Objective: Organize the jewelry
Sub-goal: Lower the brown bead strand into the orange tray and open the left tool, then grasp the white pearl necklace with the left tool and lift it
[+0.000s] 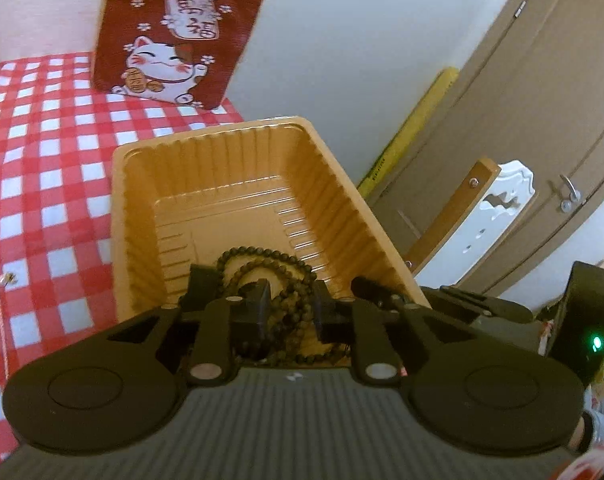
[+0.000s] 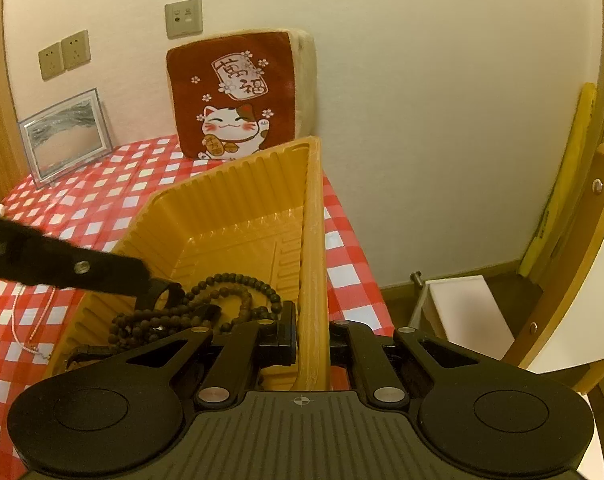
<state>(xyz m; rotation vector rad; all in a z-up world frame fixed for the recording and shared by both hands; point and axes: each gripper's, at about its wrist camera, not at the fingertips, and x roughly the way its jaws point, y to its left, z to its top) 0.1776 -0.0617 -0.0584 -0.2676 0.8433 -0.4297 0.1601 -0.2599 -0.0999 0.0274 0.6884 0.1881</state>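
Dark bead string (image 2: 222, 304) already down in the yellow tray (image 1: 222, 184), coiled on the floor at the near end. Left hand-held gripper (image 1: 290, 308) low inside the tray over the beads, jaws parted a little, strands lying between them but not visibly pinched; likely just let go. Right hand-held gripper (image 2: 311, 336) clamped on the tray's near right wall, steadying it on the checked worktop (image 1: 42, 140). One piece stowed, then. Left to do, judging by what shows: a thin pink-white chain (image 2: 26, 320) lying on the cloth just beside the tray, outside it. A small metal item (image 1: 10, 278) also loose on the cloth, too small to identify. Probable next step: lifting the left clear and fetching the chain.
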